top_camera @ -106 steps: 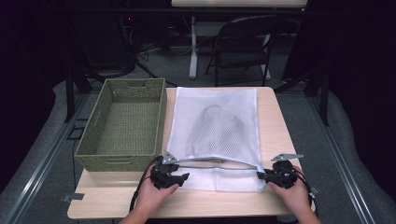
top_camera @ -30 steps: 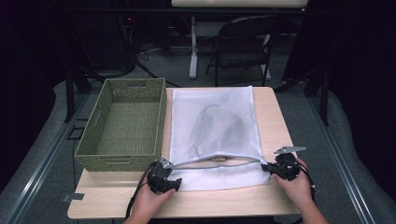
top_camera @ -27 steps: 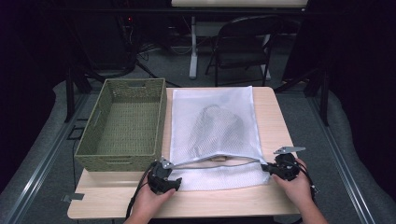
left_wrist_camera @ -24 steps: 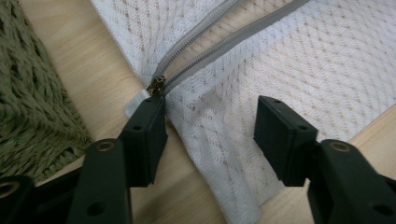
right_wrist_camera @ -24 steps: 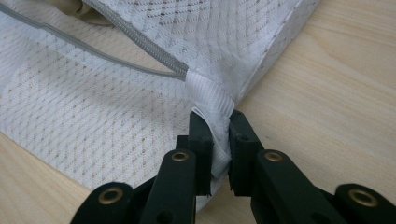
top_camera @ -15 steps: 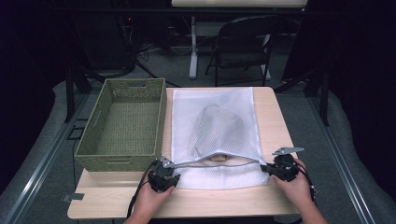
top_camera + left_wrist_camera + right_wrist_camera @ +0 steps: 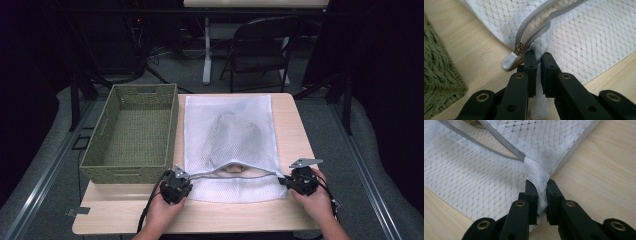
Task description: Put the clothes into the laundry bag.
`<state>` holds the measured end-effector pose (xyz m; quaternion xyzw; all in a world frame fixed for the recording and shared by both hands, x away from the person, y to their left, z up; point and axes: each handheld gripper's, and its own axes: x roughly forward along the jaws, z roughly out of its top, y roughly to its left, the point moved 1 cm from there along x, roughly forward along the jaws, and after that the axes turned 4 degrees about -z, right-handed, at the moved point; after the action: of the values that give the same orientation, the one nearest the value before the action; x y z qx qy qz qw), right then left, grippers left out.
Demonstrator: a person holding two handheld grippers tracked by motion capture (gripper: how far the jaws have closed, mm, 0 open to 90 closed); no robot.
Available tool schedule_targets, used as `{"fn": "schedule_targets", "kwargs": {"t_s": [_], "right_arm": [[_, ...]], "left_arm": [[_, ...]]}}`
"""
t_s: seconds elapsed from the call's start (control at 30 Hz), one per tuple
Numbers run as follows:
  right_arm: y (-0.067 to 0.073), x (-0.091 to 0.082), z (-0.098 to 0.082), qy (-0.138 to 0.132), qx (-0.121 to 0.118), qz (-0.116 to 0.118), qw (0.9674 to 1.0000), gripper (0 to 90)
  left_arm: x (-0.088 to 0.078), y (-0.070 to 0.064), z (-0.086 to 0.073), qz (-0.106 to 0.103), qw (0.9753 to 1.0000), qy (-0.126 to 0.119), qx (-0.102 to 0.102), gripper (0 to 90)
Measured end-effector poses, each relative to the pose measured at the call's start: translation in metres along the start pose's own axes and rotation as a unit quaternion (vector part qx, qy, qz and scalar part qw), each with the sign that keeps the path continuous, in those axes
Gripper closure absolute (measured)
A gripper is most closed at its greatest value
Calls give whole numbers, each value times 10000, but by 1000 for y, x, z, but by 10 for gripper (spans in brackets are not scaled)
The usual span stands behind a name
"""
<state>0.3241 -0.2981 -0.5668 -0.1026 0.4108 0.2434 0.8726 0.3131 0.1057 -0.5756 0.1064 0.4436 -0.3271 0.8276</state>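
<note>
The mesh bag [image 7: 227, 145] lies flat on the table [image 7: 290, 125], right of the basket [image 7: 132, 132]. The left gripper [image 7: 537, 60] has just closed on the bag's near left corner. The right gripper [image 7: 537, 187] pinches the near right corner. The zipper [image 7: 235, 172] runs between them.

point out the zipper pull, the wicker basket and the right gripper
zipper pull [image 7: 509, 61], left gripper view, on its pale plastic tab
wicker basket [image 7: 131, 171], high view, on its near wall
right gripper [image 7: 541, 185], right gripper view, midway between its fingertips, shut on the mesh laundry bag [image 7: 474, 180], point on its mesh
</note>
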Motion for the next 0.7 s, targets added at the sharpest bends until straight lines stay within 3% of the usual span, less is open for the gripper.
{"fn": "schedule_targets", "kwargs": {"t_s": [0.17,0.33,0.5,0.7], "right_arm": [[2,0,0,49,-69,-23,10000,819],[5,0,1,146,-325,-137,9993,820],[9,-2,5,266,-510,-84,9983,823],[7,-1,7,376,-387,80,9985,825]], "left_arm": [[0,2,1,-56,10000,3,-59,851],[-1,5,4,-150,9998,125,-102,855],[-2,8,7,-112,9996,231,-102,860],[-6,8,12,-135,9994,301,-81,865]]}}
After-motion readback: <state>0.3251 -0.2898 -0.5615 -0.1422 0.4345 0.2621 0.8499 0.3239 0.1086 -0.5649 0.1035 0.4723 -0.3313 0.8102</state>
